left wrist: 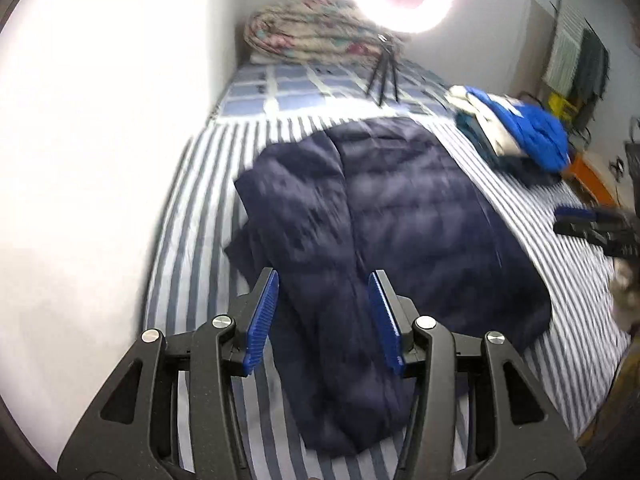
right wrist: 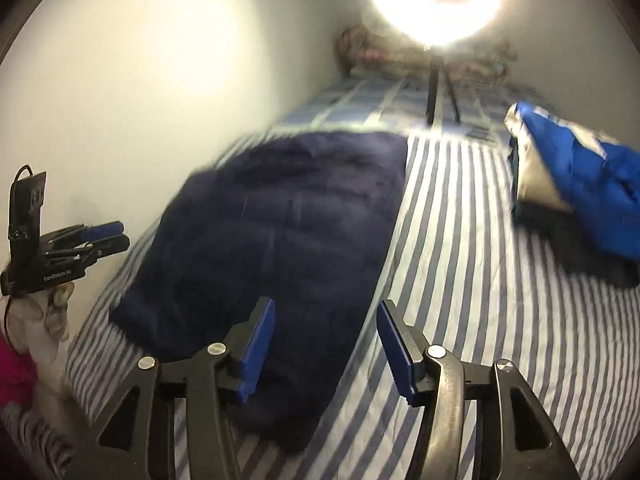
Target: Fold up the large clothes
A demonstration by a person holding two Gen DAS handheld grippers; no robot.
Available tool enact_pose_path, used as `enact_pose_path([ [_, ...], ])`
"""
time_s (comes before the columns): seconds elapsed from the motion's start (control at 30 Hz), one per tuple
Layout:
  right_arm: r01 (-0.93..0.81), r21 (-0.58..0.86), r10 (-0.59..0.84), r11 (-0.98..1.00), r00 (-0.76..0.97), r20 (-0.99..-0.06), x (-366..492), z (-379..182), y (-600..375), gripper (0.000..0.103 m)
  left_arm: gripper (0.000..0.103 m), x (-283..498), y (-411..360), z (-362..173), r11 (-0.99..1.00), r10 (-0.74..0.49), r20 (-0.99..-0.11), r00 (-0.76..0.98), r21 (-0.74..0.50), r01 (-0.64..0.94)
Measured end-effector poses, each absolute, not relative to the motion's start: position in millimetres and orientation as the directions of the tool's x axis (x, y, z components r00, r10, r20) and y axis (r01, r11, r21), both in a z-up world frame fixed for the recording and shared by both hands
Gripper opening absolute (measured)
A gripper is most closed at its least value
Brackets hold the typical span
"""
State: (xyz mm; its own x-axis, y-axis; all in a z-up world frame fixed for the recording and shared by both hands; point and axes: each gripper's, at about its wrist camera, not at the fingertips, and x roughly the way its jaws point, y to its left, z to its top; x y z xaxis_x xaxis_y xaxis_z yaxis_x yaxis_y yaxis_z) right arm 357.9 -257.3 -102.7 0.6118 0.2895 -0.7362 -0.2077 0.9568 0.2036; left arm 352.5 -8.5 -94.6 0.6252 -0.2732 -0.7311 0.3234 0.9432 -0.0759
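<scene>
Now held both my grippers, left gripper [left wrist: 323, 322] and right gripper [right wrist: 326, 350], released, empty above navy puffer jacket [left wrist: 400, 216]; should've pinched hem corners evenly.

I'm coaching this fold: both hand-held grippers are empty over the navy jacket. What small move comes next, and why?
Probably lower the right hand-held gripper to the navy jacket and pinch its near hem, because the jacket lies lengthwise on the striped bed, likely needing one more fold.
</scene>
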Motion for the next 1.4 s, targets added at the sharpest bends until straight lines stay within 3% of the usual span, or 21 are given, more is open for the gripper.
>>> enact_pose_path([
  [0.17,-0.217,0.073,0.204,0.974,0.679,-0.706,393.9,-117.0,-217.3,0.056,0.049,409.0,5.9,-116.6,0.957,-0.281,-0.757,0.59,-0.171,0.236],
  [0.33,-0.258,0.12,0.252,0.959,0.576,-0.777,416.7,-156.9,-207.1,0.054,0.049,440.9,14.2,-163.1,0.972,-0.231,-0.82,0.524,-0.177,0.152],
  [0.47,-0.256,0.17,0.284,0.952,0.522,-0.805,427.3,-181.9,-206.3,0.054,0.061,446.7,27.7,-189.8,0.967,-0.255,-0.828,0.499,-0.226,0.12],
  [0.6,-0.256,0.163,0.276,0.953,0.51,-0.815,423.8,-178.8,-206.3,0.054,0.063,447.5,36.0,-191.1,0.957,-0.286,-0.83,0.479,-0.272,0.101],
  [0.7,-0.234,0.236,0.328,0.943,0.537,-0.777,419.5,-166.4,-224.4,0.06,0.064,438.8,53.5,-177.3,0.936,-0.338,-0.808,0.483,-0.345,0.078],
  [0.8,-0.208,0.357,0.408,0.911,0.585,-0.701,410.9,-155.9,-260.5,0.075,0.071,430.5,69.6,-172.2,0.89,-0.431,-0.785,0.444,-0.451,0.065],
  [0.93,-0.166,0.42,0.432,0.892,0.582,-0.688,411.1,-160.4,-293.0,0.084,0.073,424.6,81.7,-174.4,0.842,-0.514,-0.768,0.382,-0.536,0.056],
  [1.13,-0.118,0.519,0.5,0.846,0.513,-0.698,423.7,-184.9,-318.9,0.085,0.073,432.7,94.5,-194.5,0.775,-0.581,-0.735,0.35,-0.631,-0.037],
  [1.4,-0.11,0.612,0.59,0.783,0.445,-0.674,448.2,-220.1,-318.7,0.085,0.074,455.6,94.9,-209.6,0.747,-0.608,-0.718,0.34,-0.662,-0.063],
])
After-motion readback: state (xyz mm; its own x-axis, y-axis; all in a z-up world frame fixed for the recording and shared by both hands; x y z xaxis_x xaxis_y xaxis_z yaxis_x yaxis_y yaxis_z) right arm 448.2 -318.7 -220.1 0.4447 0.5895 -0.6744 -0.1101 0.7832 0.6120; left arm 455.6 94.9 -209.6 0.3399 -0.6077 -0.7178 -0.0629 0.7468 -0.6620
